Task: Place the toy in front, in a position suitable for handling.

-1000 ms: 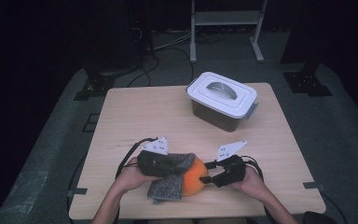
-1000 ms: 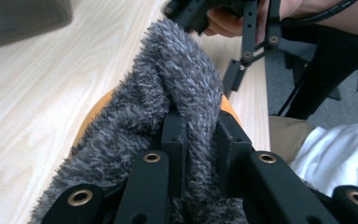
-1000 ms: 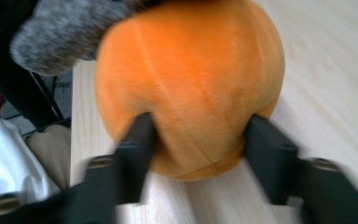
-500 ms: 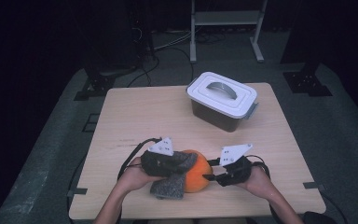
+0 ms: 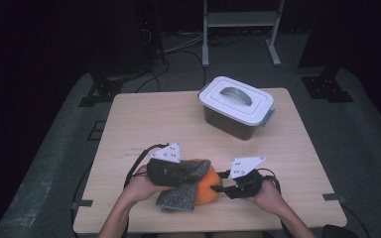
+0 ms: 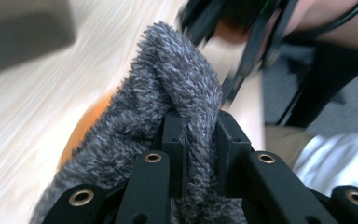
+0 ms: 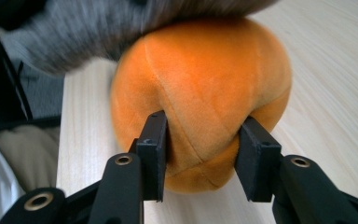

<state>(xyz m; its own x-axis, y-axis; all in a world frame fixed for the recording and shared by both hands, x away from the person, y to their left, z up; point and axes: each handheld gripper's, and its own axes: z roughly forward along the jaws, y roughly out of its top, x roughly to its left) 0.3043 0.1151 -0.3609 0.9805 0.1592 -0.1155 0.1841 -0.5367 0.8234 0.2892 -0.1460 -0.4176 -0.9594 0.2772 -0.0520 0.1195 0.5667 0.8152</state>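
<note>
Orange plush ball (image 7: pixel 200 98), round, soft velvety fabric with stitched seams, sits on the table edge-near side. It is squeezed between the right gripper's (image 7: pixel 200 163) fingers (image 7: pixel 153 149), both pads dented into its lower near face, seam running between them; those jaws have just been closing on it.

Grey fuzzy cloth (image 6: pixel 168 121), shaggy pile, bunched and folded. A fold is pinched tight between the left gripper's (image 6: pixel 198 140) fingers (image 6: pixel 175 140), rest rising past the fingertips and draped over the ball's top and far side. In the high view the cloth (image 5: pixel 178 191) hangs off the ball (image 5: pixel 206 186) onto the table, below the left fingers.
</note>
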